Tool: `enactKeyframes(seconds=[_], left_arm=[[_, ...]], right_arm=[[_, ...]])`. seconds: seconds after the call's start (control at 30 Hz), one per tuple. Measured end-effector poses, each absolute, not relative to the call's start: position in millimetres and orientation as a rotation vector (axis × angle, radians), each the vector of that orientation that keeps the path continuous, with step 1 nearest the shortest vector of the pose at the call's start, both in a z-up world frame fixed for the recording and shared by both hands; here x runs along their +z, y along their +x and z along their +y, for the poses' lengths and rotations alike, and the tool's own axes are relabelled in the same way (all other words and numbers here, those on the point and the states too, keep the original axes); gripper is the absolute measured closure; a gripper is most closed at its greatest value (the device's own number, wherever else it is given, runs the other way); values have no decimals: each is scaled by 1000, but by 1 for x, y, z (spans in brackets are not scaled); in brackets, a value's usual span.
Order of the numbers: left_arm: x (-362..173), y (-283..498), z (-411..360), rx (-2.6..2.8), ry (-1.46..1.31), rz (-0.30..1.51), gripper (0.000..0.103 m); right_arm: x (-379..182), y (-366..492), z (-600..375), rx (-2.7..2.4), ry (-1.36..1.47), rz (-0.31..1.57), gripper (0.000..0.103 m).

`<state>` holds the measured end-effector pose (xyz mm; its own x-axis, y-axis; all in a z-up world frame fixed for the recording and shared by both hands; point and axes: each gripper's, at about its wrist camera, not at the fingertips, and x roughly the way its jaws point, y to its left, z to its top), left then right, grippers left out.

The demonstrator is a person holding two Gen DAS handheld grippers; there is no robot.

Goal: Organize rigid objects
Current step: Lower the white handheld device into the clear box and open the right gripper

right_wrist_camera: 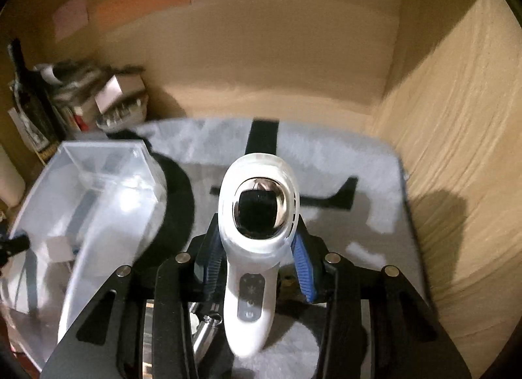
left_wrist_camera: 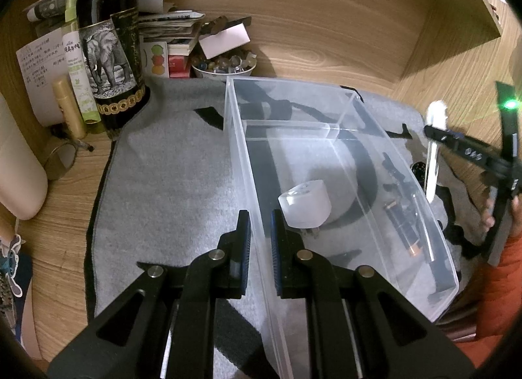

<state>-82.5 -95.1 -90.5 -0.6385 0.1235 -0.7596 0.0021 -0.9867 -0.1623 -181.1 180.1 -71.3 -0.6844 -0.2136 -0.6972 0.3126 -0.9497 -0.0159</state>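
Shaver lifted, bin held.
My right gripper (right_wrist_camera: 257, 261) clamps the white shaver (right_wrist_camera: 257, 232) (smooth, stiff, top-heavy) below its head; my left gripper (left_wrist_camera: 261, 232) pinches the bin (left_wrist_camera: 248, 163) wall at 6 o'clock.

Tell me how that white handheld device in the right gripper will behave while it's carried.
The white handheld device looks like rigid, glossy plastic, so it may slip between the right gripper pads. Its bulbous head overhangs the grip, so it could pivot. Likely light for its size.

Clear bin (left_wrist_camera: 342, 163), grey black-patterned mat (left_wrist_camera: 169, 163), white device (right_wrist_camera: 257, 215)
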Motion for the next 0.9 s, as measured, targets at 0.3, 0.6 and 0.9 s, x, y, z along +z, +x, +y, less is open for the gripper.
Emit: enactKeyframes(seconds=[0.3,0.6,0.9], left_arm=[[-89,-83,-99,2770,-1277,-259,91],[-90,-83,-99,2768,-1268,-252,91],[-90,-83,-100,2768,-1268,-253,91]], right_arm=[[-31,-161,170,-2671,888,190,67],[1,-135,132,-2606,713,207,67],[12,-118,94,-2462,605,212,67]])
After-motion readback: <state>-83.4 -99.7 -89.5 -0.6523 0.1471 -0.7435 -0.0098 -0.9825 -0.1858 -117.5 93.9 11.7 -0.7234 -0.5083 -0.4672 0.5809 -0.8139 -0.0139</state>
